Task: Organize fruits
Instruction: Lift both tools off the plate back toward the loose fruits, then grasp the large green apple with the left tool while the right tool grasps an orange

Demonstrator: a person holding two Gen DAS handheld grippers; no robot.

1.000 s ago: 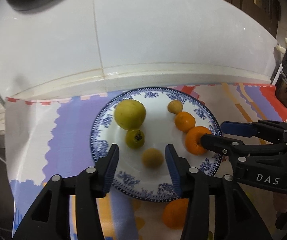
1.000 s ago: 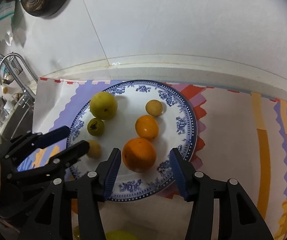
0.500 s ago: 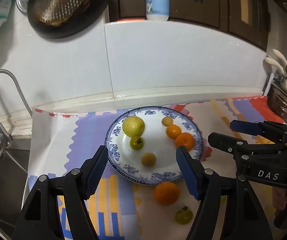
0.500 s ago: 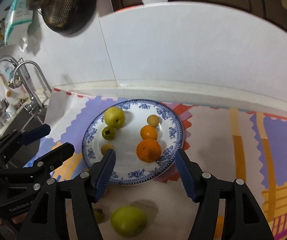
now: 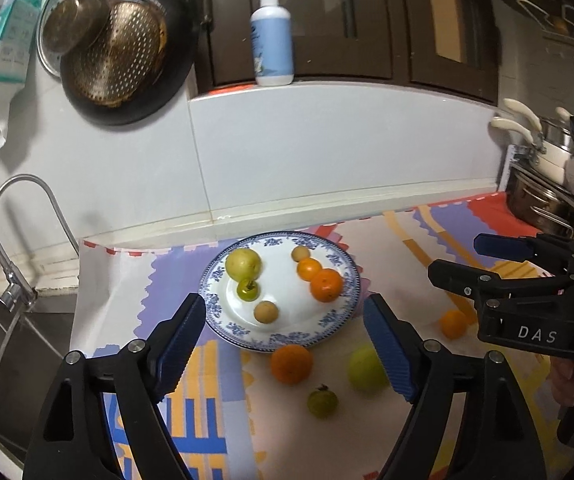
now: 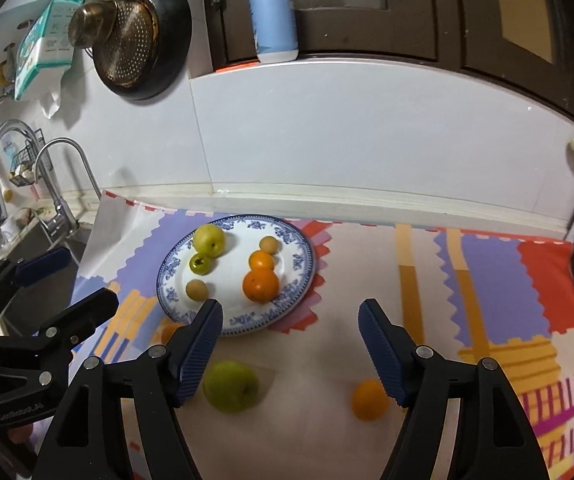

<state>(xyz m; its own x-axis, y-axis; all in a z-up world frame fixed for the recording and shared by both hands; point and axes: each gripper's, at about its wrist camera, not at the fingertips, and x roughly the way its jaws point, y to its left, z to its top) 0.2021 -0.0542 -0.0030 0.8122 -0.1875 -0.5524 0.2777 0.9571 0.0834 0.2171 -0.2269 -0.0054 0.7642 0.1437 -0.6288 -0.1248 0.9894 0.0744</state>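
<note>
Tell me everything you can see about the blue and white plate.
The plate is round and glossy, ceramic by its look, white in the middle with a blue floral rim. It lies flat on the colourful patterned mat near the white backsplash. Six fruits rest on it: three yellow-green ones on one side, two oranges and a small tan one on the other. No hand-held gripper touches it.

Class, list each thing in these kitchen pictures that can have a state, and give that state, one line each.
Left tool: opening, nothing between its fingers.
Right tool: opening, holds nothing.
Plate: on the mat, six fruits on it.
Big orange: on the mat, off the plate.
Green apple: on the mat, off the plate.
Pump bottle: upright on the ledge.
</note>
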